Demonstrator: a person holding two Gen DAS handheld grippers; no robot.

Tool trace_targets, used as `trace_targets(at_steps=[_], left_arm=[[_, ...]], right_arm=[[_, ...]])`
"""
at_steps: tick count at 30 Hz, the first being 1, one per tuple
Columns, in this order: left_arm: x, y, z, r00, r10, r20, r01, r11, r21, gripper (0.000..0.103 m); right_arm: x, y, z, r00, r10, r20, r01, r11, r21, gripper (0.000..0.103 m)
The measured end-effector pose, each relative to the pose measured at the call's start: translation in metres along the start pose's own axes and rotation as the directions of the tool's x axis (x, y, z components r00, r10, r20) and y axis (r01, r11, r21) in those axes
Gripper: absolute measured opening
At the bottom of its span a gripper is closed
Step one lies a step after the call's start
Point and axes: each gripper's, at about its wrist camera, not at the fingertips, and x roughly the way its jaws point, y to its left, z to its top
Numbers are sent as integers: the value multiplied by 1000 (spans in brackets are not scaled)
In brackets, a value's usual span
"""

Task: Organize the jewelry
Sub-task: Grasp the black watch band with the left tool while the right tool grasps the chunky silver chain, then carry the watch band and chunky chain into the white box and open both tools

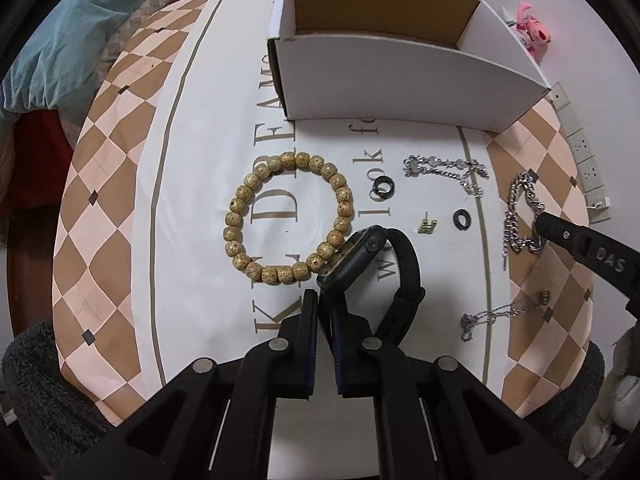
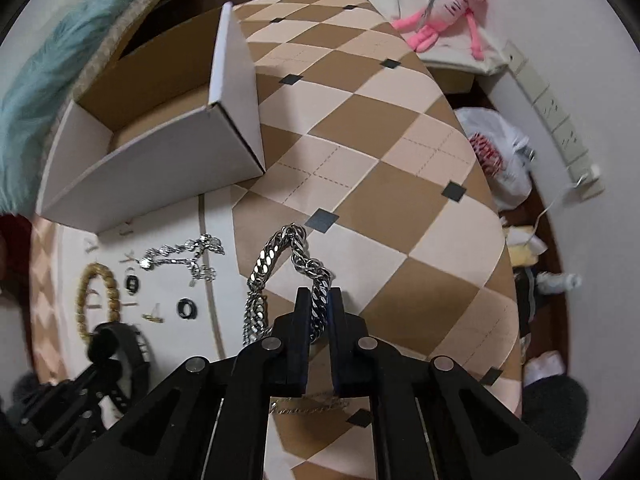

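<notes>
A black watch (image 1: 362,254) lies tilted against a wooden bead bracelet (image 1: 240,200) on the checked cloth. My left gripper (image 1: 322,302) is shut on the watch's strap just below the case. To the right, a thick silver chain (image 1: 514,220) lies near the cloth's edge; in the right wrist view my right gripper (image 2: 320,302) is shut on this chain (image 2: 272,254), links pinched between the pads. Between them lie a thin silver chain (image 1: 440,166), two black rings (image 1: 383,186) (image 1: 462,219), a small gold earring (image 1: 427,226) and a thin necklace (image 1: 500,314).
An open white cardboard box (image 1: 400,84) with a brown inside stands at the back of the table. A power strip (image 1: 580,148) runs along the wall on the right. A pink plush toy (image 2: 448,12) and a plastic bag (image 2: 496,152) lie beyond the table's edge.
</notes>
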Motion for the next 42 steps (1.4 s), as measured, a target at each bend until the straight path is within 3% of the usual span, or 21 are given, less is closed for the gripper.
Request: trace_targets(at_steps=[11, 17, 24, 31, 42], left_arm=[[-53, 9, -1, 993, -82, 89, 83, 996, -14, 4], [-100, 4, 26, 976, -129, 177, 133, 991, -7, 4], [-126, 1, 86, 957, -150, 247, 155, 988, 1, 4], [-118, 9, 136, 958, -128, 258, 134, 991, -5, 4], [-61, 14, 183, 977, -174, 124, 180, 983, -37, 7]], right_arm=[[-79, 0, -6, 982, 161, 99, -162, 987, 0, 8], [-127, 12, 16, 959, 231, 164, -225, 973, -54, 8], [-167, 44, 60, 927, 290, 237, -261, 954, -147, 8], [-146, 71, 117, 931, 300, 207, -268, 948, -171, 8], [-68, 92, 161, 960, 277, 44, -265, 947, -182, 8]])
